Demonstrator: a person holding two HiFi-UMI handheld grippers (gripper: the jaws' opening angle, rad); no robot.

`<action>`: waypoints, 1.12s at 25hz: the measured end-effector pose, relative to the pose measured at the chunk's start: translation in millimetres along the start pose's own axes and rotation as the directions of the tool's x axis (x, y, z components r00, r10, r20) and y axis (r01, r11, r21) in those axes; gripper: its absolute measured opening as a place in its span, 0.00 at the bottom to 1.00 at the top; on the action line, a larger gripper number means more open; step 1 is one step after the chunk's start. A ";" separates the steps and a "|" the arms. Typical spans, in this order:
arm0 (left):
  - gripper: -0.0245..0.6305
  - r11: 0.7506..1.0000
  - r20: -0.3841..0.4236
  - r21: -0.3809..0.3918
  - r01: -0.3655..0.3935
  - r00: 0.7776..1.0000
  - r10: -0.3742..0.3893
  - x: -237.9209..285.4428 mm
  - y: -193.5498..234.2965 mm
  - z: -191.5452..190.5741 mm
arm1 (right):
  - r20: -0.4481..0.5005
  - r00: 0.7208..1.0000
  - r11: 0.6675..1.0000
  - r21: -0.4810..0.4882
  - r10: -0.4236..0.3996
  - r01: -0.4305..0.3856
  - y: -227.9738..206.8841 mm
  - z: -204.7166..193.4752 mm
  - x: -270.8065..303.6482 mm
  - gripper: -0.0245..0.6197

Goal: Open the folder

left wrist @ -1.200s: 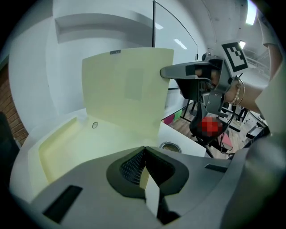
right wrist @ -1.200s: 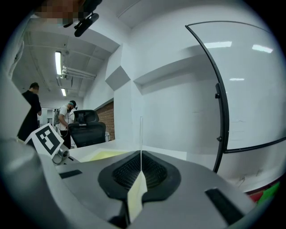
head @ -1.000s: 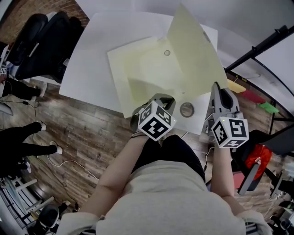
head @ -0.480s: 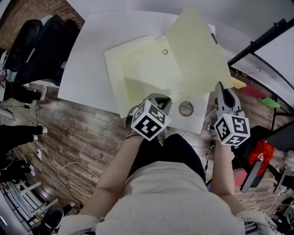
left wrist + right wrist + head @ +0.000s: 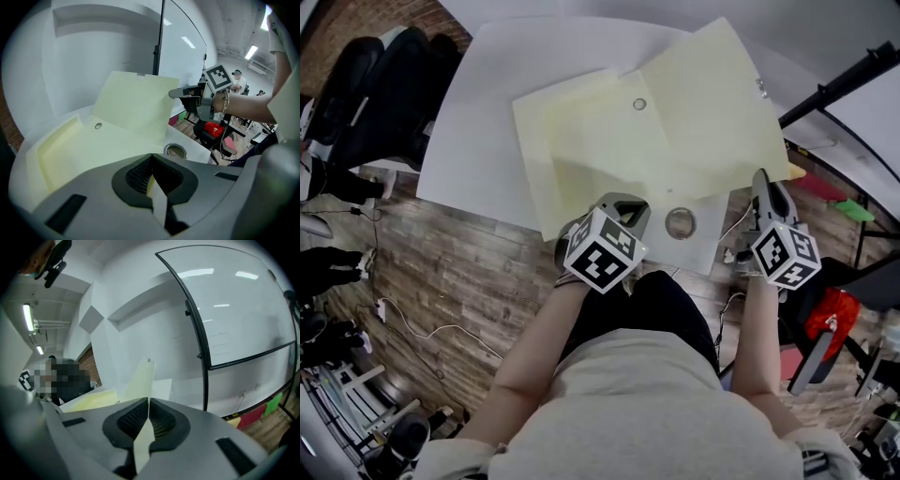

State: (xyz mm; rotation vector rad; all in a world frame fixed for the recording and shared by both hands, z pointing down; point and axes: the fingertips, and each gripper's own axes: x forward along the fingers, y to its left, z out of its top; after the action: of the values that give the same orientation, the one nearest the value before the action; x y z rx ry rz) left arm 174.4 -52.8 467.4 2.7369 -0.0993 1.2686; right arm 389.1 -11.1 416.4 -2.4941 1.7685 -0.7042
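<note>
- Folder (image 5: pixel 609 150) is lying open on the bench (image 5: pixel 487 94) in head view; right gripper view is showing its cover (image 5: pixel 140 380) edge-on.
- Left gripper (image 5: pixel 622 204) jaws are clamping its near edge, right gripper (image 5: pixel 761 180) jaws pinching the cover.

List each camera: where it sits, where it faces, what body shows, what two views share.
Head view: on the head, facing down at table and folder; torso, forearms, left tongs, right tongs show.
Left gripper view: on the left tongs, facing across the folder; right forearm shows.
Right gripper view: on the right tongs, facing along the cover toward a whiteboard; hardly any body.
Shared: head and left gripper views show the right tongs pinching the cover.
</note>
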 end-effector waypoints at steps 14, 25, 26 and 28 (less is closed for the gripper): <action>0.07 1.000 -0.011 -0.022 0.011 1.000 -0.011 1.3 -0.2 -2.2 | -0.064 0.996 0.995 0.075 -0.061 0.066 -37.9 -34.8 15.1 0.08; 0.07 1.000 -0.015 -0.023 0.017 1.000 -0.017 -0.2 0.9 -2.2 | -0.122 0.987 0.986 0.119 -0.104 0.118 -57.9 -63.1 24.4 0.10; 0.07 1.000 -0.014 -0.023 0.017 1.000 -0.017 -0.5 1.4 -2.2 | -0.128 0.986 0.985 0.119 -0.107 0.123 -59.4 -65.7 25.9 0.11; 0.07 1.000 -0.014 -0.025 0.018 1.000 -0.019 -0.7 1.5 -2.2 | -0.139 0.984 0.984 0.119 -0.115 0.132 -61.7 -70.0 27.5 0.12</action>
State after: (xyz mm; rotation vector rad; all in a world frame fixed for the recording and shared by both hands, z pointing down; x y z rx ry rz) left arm 172.2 -54.0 468.4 2.7010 -0.0877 1.2737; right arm 426.5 4.3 504.9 -2.5418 1.5582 -0.9776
